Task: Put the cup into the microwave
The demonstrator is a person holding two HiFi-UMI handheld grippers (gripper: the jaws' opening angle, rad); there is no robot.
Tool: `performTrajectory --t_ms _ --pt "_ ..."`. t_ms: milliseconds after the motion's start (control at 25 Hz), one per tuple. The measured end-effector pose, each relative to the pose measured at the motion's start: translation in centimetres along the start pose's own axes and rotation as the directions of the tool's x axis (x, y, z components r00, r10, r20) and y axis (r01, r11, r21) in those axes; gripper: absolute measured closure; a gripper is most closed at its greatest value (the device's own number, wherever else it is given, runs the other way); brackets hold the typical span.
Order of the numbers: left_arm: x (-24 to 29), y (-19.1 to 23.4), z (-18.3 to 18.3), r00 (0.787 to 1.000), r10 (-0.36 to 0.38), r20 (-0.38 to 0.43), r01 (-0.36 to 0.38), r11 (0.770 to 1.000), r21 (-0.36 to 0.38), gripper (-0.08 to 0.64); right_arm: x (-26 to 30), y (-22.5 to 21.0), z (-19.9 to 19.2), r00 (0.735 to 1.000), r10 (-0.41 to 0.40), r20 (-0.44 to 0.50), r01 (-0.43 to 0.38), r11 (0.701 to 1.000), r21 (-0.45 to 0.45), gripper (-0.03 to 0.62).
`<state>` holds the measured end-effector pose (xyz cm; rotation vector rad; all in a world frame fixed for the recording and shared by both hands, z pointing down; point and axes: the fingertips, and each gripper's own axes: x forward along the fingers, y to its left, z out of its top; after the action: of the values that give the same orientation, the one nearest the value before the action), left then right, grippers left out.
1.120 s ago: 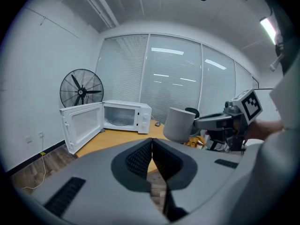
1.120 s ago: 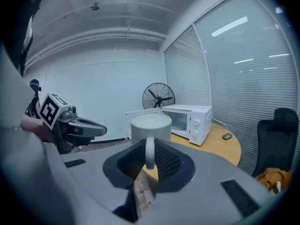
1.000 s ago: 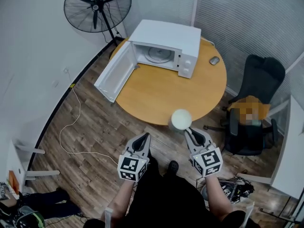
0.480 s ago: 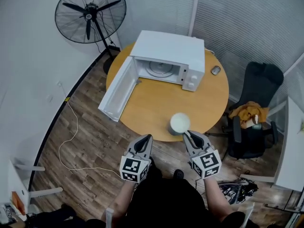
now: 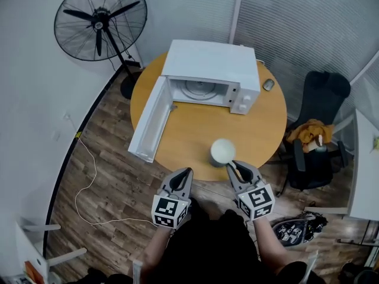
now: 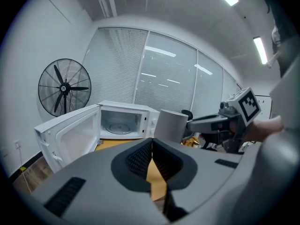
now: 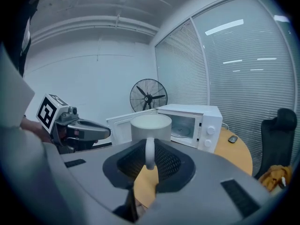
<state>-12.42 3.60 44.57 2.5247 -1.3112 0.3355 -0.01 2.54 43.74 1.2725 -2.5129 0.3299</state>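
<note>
now the cup [image 5: 223,151] is held by its handle in the right gripper [image 5: 235,167], over the table [image 5: 189,132] edge, well short of the open microwave [image 5: 213,70]. it should be carried level & straight to the cavity, clear of the door [image 5: 149,123]. the left gripper [image 5: 181,176] is closed, empty, alongside; both are pointed fwd, slightly down.

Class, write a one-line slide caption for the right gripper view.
Right gripper holds a white cup by its handle, pointed toward the open microwave on the wooden table.
</note>
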Motion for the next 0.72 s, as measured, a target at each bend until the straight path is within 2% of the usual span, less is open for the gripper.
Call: performTrajectory --t_ms 360,720 --pt "0.5 2.1 -0.6 0.999 -0.03 -0.028 0.03 0.999 -0.019 0.562 3.8 0.7 -0.6 0.999 -0.009 -0.031 0.01 0.999 0.033 0.535" --pt "2.8 3.7 -0.9 0.999 0.002 -0.045 -0.003 1.0 -0.03 0.561 8.5 -1.0 -1.0 0.999 0.025 -0.037 -0.023 0.999 0.045 0.535"
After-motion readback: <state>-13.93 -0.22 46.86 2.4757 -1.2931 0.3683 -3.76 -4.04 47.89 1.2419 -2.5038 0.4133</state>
